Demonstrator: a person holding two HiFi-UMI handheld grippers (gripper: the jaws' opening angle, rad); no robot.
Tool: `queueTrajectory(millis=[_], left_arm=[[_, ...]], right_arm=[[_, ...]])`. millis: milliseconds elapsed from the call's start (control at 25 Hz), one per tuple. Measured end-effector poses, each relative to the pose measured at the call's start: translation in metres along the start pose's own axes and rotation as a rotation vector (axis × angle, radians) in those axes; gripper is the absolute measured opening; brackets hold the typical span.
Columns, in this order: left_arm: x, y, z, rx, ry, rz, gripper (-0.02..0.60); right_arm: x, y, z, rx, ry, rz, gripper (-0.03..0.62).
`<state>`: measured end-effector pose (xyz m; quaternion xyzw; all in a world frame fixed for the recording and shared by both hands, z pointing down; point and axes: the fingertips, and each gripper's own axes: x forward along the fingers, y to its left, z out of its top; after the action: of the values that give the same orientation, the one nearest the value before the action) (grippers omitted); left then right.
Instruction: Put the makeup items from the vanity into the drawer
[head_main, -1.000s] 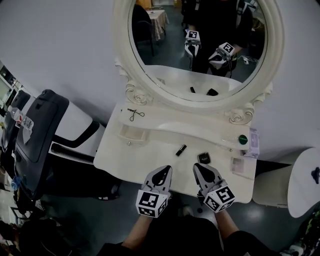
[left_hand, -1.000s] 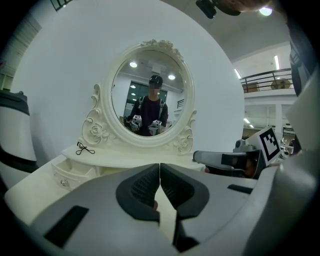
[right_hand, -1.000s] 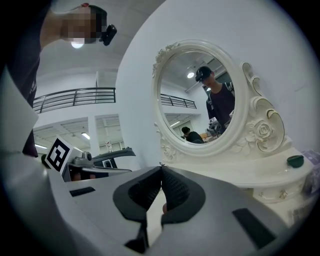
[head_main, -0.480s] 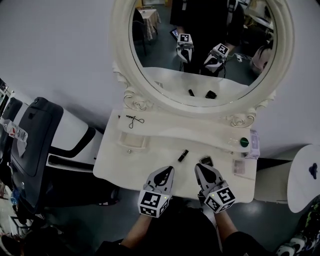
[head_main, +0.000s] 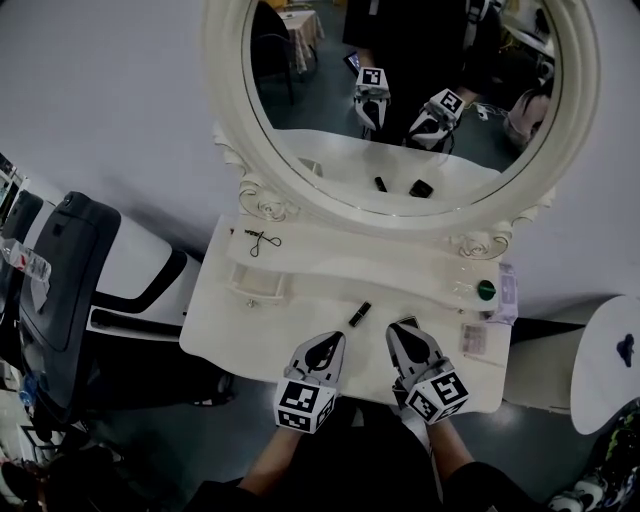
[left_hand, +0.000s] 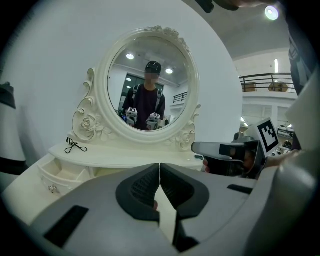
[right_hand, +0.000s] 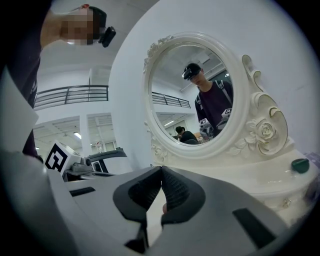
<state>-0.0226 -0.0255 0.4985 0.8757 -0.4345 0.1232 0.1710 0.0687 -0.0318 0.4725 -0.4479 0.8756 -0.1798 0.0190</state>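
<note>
Jaws pressed together on nothing at both the grey left gripper (head_main: 325, 342) and the grey right gripper (head_main: 398, 336), side by side over the front edge of the cream-white vanity top (head_main: 240, 328). Just beyond, mid-top: a slim black lipstick tube (head_main: 360, 314) and a small black square compact (head_main: 407, 323). Toward the left edge, a small open white drawer (head_main: 258, 285); at the back left corner, a black wire eyelash curler (head_main: 262, 240).

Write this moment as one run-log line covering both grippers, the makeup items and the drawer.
left hand-held gripper: shut, empty | right hand-held gripper: shut, empty | black tube, eyelash curler: on vanity | drawer: open
</note>
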Motion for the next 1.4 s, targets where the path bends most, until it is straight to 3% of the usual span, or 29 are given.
queueTrajectory(millis=[280, 760, 1080, 1400], left_arm=[[0.022, 0.007, -0.011, 0.011, 0.040, 0.029, 0.017], [0.079, 0.024, -0.068, 0.049, 0.197, 0.028, 0.020], [0.111, 0.029, -0.108, 0.080, 0.324, 0.006, 0.132], [0.135, 0.032, -0.135, 0.120, 0.445, -0.001, 0.143]], right_arm=[[0.009, -0.017, -0.005, 0.023, 0.016, 0.021, 0.025], [0.019, -0.046, -0.028, 0.087, 0.053, -0.006, 0.025], [0.021, -0.061, -0.048, 0.129, 0.065, -0.020, 0.025], [0.019, -0.077, -0.062, 0.154, 0.081, -0.040, 0.025]])
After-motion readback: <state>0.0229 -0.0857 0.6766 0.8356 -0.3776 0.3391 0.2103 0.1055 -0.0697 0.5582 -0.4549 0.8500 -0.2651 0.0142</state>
